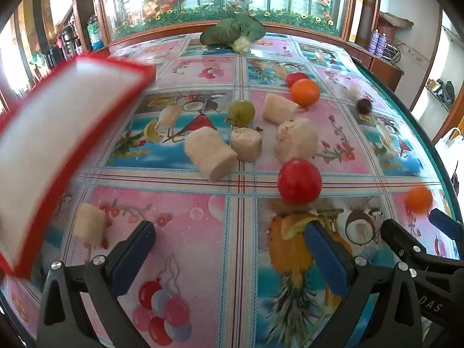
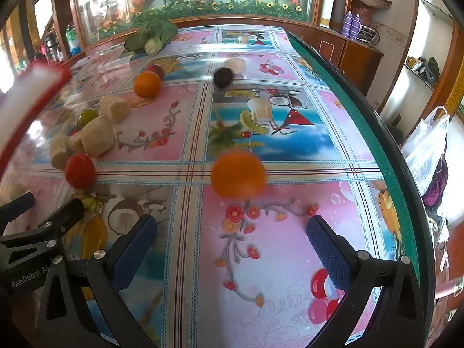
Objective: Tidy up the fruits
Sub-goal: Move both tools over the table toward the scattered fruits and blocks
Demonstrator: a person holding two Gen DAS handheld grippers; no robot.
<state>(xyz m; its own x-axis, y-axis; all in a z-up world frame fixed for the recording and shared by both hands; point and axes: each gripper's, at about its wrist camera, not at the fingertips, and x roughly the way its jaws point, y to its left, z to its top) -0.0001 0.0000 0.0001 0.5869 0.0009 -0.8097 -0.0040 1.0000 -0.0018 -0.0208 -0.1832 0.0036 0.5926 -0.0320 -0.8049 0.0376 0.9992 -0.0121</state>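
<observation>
Fruits lie scattered on the patterned tablecloth (image 1: 203, 226). A red tomato (image 1: 299, 181) sits just ahead of my left gripper (image 1: 229, 240), which is open and empty. Beyond it lie several pale banana chunks (image 1: 210, 152), a green grape (image 1: 241, 112), an orange fruit (image 1: 305, 92) and a dark plum (image 1: 364, 105). A blurred orange fruit (image 2: 238, 173) lies ahead of my right gripper (image 2: 232, 232), which is open and empty. A blurred white tray with a red rim (image 1: 58, 142) is tilted at the left.
A leafy green vegetable (image 1: 235, 32) lies at the table's far edge. The table's green edge (image 2: 362, 121) runs along the right. A lone banana chunk (image 1: 90, 223) lies near the tray. A wooden cabinet (image 2: 356, 58) stands beyond the right edge.
</observation>
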